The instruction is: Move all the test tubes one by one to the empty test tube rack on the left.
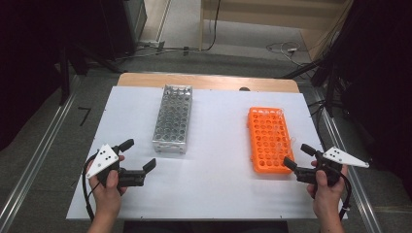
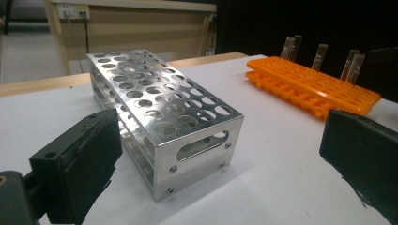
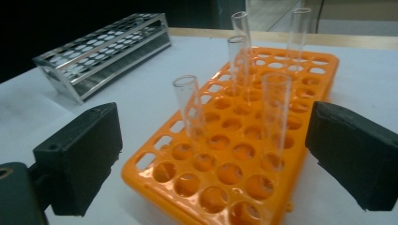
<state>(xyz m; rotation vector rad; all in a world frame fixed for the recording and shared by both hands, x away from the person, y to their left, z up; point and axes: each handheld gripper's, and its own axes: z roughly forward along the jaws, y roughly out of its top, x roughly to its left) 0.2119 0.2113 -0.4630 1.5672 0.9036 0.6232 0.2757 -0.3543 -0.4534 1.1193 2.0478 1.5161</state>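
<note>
Open left tongs (image 1: 139, 154) sit near the metal rack (image 1: 172, 119); open right tongs (image 1: 298, 156) beside the orange rack (image 1: 268, 140).

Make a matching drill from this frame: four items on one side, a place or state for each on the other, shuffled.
Items:
1. metal rack
2. orange rack
3. left tool
4. glass tubes

Places or states:
A. standing upright in the orange rack
B. open, empty, near the table's left front
C. left of centre on the white table, all holes empty
D. right side of the table, just ahead of the right tool

Pairs: 1-C, 2-D, 3-B, 4-A
</note>
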